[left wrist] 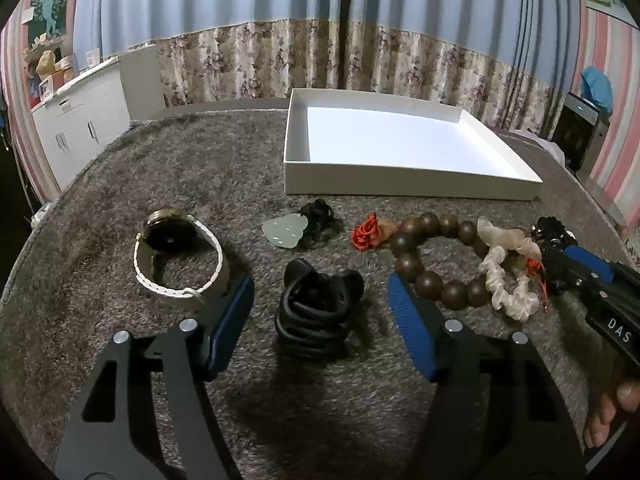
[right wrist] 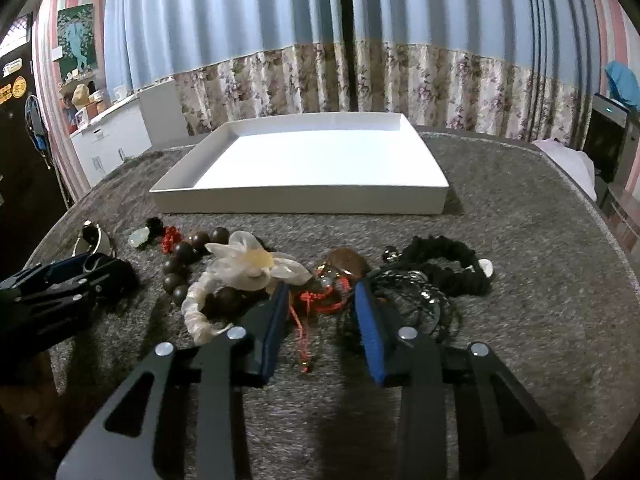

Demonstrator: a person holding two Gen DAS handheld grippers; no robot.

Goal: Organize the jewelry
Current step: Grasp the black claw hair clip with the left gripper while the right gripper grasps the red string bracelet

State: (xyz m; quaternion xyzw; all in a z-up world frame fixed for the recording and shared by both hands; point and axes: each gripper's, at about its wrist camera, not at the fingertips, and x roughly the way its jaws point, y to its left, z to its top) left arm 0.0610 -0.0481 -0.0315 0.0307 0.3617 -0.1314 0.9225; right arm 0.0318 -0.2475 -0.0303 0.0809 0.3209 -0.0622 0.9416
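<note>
In the left wrist view, the left gripper (left wrist: 320, 300) stands fairly wide, its 2 blue pads either side of a black coiled cord bundle (left wrist: 318, 312) on the grey rug (left wrist: 160, 184), with a gap on each side, so nothing is held. The bundle looks light, soft and springy; a pinch across the middle of the coils should keep the loops together. A white-strapped watch (left wrist: 176, 254) lies to its left, the empty white tray (left wrist: 404, 152) beyond. In the right wrist view, the right gripper (right wrist: 322, 292) is narrower, straddling a red knotted cord charm (right wrist: 326, 294) whose thin tail trails toward the camera; whether the pads press it I cannot tell. It seems light, limp and prone to snagging the wooden bead bracelet (right wrist: 188, 264) and black braided cord (right wrist: 440, 264) alongside, so the knotted body is the better hold.
</note>
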